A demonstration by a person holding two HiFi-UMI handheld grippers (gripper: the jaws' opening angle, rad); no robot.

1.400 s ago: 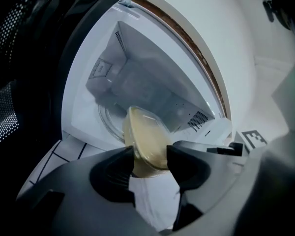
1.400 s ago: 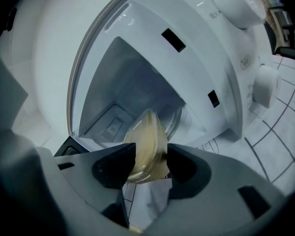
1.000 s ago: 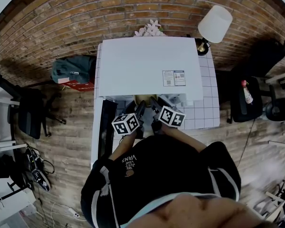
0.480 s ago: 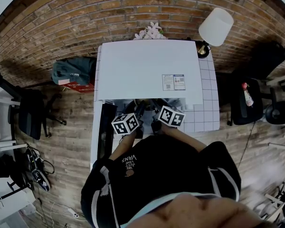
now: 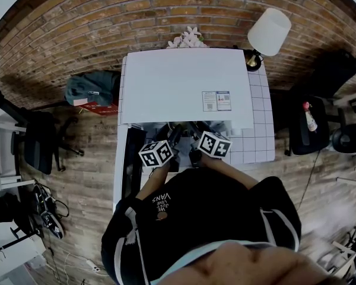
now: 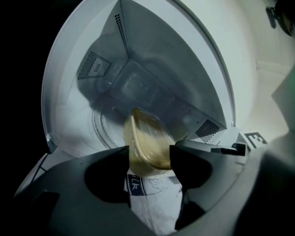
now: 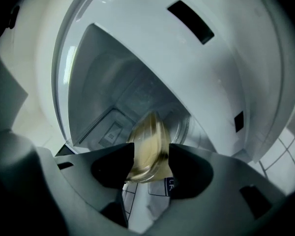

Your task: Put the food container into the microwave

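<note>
1. The left gripper (image 6: 149, 152) had its jaws partly closed, one on each side of the food container (image 6: 146, 142), pressing its near end.
2. The right gripper (image 7: 151, 154) gripped the same container in the same way, its jaws a narrow gap apart with the yellowish tub filling that gap.
3. The container was a clear plastic tub with pale yellow contents, blurred in both gripper views.
4. It sat at the mouth of the microwave (image 5: 187, 85). Its far end reached into the white cavity, above the round turntable (image 6: 101, 127), and its near end was between the jaws.
5. Whether the tub touched the turntable could not be told.
6. The microwave door (image 5: 133, 165) stood open at the microwave's left side.
7. A gridded tablecloth (image 5: 255, 141) showed in front of and to the right of the microwave, and a white lamp (image 5: 269, 31) stood by its back right corner.
</note>
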